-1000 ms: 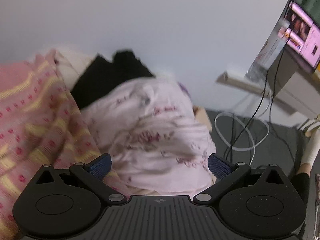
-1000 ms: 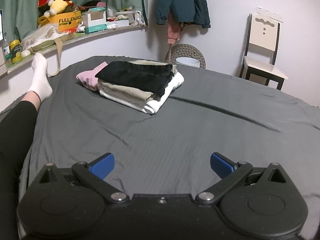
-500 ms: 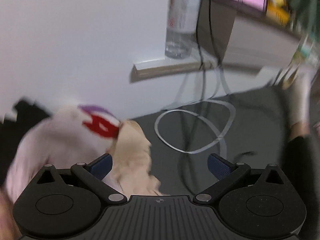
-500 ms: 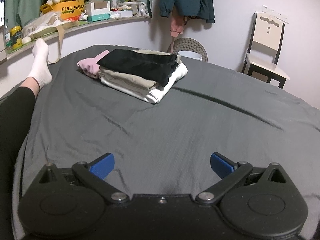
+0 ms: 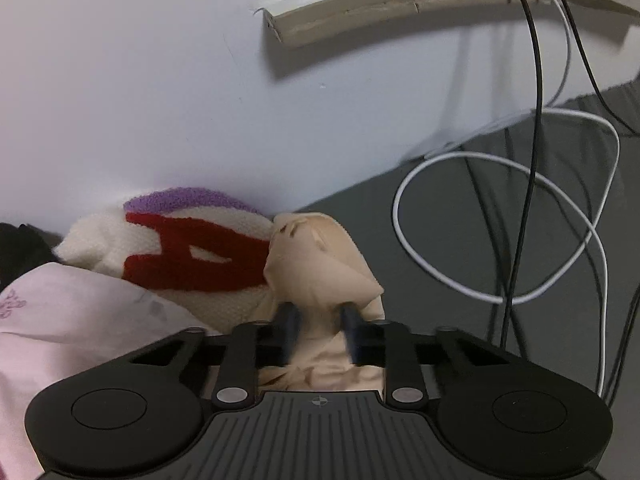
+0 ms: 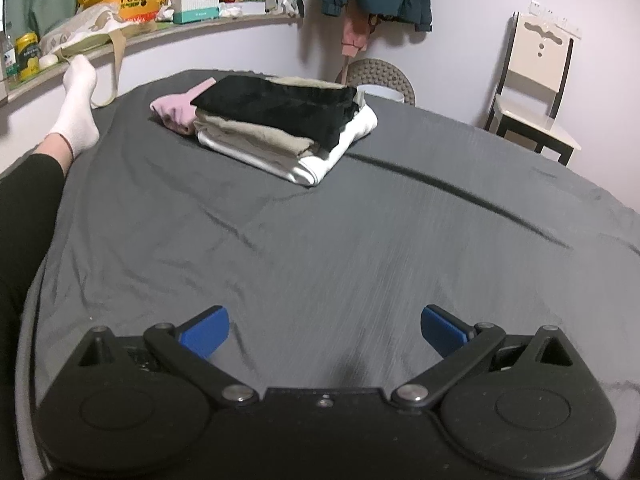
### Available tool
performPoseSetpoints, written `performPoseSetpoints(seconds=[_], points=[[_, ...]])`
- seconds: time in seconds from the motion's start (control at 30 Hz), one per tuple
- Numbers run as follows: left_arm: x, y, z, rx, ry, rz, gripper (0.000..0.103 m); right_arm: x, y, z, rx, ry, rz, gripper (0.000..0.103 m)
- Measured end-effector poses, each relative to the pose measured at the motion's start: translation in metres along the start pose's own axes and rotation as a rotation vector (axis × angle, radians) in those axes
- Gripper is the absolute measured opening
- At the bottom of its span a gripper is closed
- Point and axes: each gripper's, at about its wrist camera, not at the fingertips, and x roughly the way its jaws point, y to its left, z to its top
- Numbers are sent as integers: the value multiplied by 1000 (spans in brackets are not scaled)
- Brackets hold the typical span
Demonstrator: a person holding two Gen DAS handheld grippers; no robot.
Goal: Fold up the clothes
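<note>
The left gripper (image 5: 318,330) pinches a beige garment (image 5: 320,268) at the pile by the wall; the right gripper (image 6: 324,330), jaws spread, hovers over the grey bed (image 6: 320,240).

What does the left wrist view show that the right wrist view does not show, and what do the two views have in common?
Only the left wrist view shows the left gripper shut on a beige garment, the unfolded pile beside it with a cream fleece bearing a red letter and a pink garment, plus white cable loops by the wall.

Only the right wrist view shows the open right gripper, the folded stack, a socked foot, a chair and a cluttered shelf.

Both show the grey bedsheet and a white wall.
</note>
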Motion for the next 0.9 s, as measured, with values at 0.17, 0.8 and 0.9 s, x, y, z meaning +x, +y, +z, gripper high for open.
performPoseSetpoints(seconds=[0.17, 0.8, 0.9], points=[[-24, 0, 0, -59, -113, -88, 0, 2, 1, -1, -2, 11, 0, 103], [-378, -94, -29, 254, -781, -960, 0, -14, -9, 5, 38, -31, 17, 103], [-444, -137, -55, 334, -815, -1278, 0, -19, -21, 7, 72, -51, 10, 103]])
